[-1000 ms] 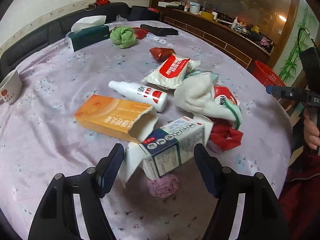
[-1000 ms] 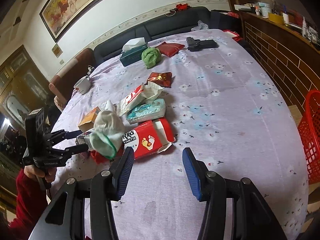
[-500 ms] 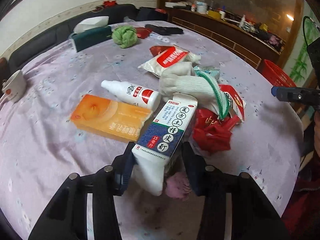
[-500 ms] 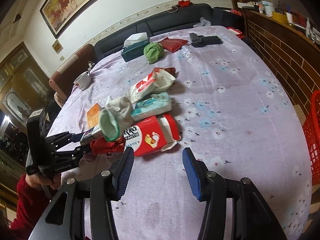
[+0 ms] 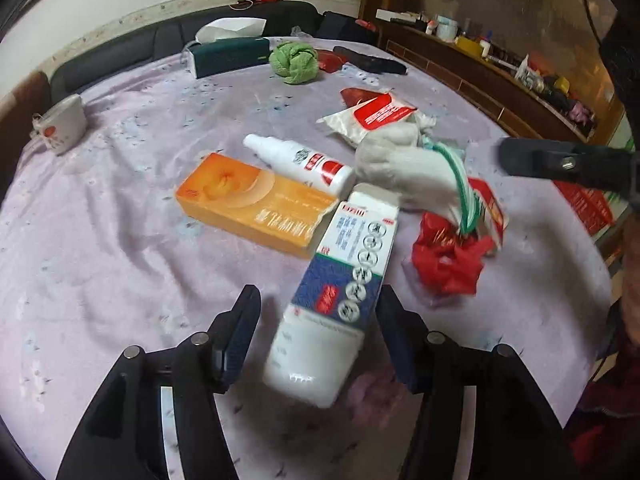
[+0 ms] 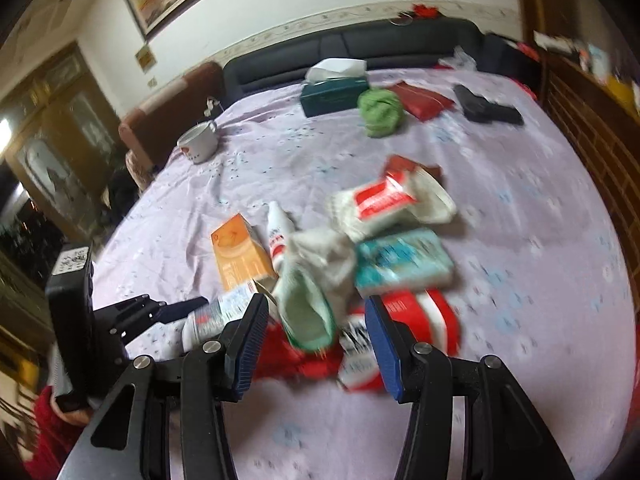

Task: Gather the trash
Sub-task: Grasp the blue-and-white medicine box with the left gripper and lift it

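Trash lies in a heap on the lilac tablecloth (image 5: pixel 100 240). A blue-and-white carton (image 5: pixel 344 280) sits tilted and blurred between the fingers of my left gripper (image 5: pixel 316 332), which is open, with a gap at the left finger. Beside the carton are an orange box (image 5: pixel 256 204), a white spray bottle (image 5: pixel 304 160), a white sock with a green cuff (image 5: pixel 404 168) and a crumpled red bag (image 5: pixel 448 260). My right gripper (image 6: pixel 316 320) is open and hovers over the sock (image 6: pixel 316 280), the red bag (image 6: pixel 292 356) and a red-and-white pack (image 6: pixel 420 316).
A teal wipes pack (image 6: pixel 404 264) and a white-and-red pouch (image 6: pixel 380 204) lie further in. At the far end are a tissue box (image 5: pixel 228 56), a green cloth ball (image 5: pixel 294 64), a black object (image 5: pixel 372 64) and a mug (image 5: pixel 60 128). A sofa lies behind.
My left gripper closed around the carton, then widened a little; the carton now leans against the right finger. My right gripper has moved in over the sock and red packs.
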Action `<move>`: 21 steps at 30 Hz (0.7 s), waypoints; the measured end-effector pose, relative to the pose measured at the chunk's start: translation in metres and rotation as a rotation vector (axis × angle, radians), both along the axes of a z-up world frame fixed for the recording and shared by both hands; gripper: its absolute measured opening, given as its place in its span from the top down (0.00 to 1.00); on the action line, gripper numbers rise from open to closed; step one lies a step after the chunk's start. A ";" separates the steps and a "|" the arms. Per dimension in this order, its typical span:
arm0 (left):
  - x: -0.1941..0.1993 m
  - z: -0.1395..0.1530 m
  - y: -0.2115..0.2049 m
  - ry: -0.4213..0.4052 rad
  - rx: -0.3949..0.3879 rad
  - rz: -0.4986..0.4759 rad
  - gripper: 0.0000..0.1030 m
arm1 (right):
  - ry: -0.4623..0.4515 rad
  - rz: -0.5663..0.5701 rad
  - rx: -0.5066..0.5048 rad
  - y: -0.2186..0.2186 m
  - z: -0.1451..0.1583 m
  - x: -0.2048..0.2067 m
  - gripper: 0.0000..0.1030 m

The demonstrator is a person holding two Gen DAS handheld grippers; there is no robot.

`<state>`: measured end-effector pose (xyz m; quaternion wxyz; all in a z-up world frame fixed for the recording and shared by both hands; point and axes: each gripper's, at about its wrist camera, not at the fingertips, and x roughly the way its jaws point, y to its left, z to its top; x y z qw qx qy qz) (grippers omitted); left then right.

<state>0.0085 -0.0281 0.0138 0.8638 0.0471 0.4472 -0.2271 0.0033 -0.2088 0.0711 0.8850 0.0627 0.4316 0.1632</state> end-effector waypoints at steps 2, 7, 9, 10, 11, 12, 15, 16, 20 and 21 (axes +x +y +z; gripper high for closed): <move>0.003 -0.001 -0.002 -0.002 -0.007 0.001 0.46 | 0.003 0.010 -0.055 0.016 -0.004 0.010 0.51; -0.002 0.000 0.000 -0.017 -0.040 0.039 0.63 | 0.039 -0.008 -0.171 0.035 -0.028 0.031 0.90; -0.006 0.004 0.007 -0.032 -0.072 0.070 0.66 | 0.032 -0.031 -0.153 0.029 -0.030 0.029 0.90; -0.009 0.007 0.011 -0.040 -0.091 0.087 0.66 | 0.008 -0.031 -0.144 0.026 -0.027 0.024 0.90; -0.014 0.010 0.015 -0.054 -0.109 0.103 0.67 | -0.011 -0.033 -0.130 0.023 -0.023 0.018 0.90; -0.019 0.014 0.018 -0.076 -0.117 0.116 0.68 | -0.026 -0.035 -0.110 0.021 -0.019 0.013 0.90; -0.034 0.025 0.025 -0.136 -0.146 0.146 0.68 | -0.065 -0.032 -0.060 0.017 -0.007 -0.003 0.90; -0.038 0.028 0.025 -0.150 -0.151 0.155 0.68 | -0.080 -0.034 -0.049 0.015 -0.002 -0.009 0.90; -0.055 0.038 0.025 -0.195 -0.156 0.177 0.68 | -0.104 -0.021 0.006 0.009 0.010 -0.033 0.90; -0.059 0.039 0.024 -0.199 -0.158 0.177 0.68 | -0.107 -0.015 0.019 0.007 0.012 -0.038 0.90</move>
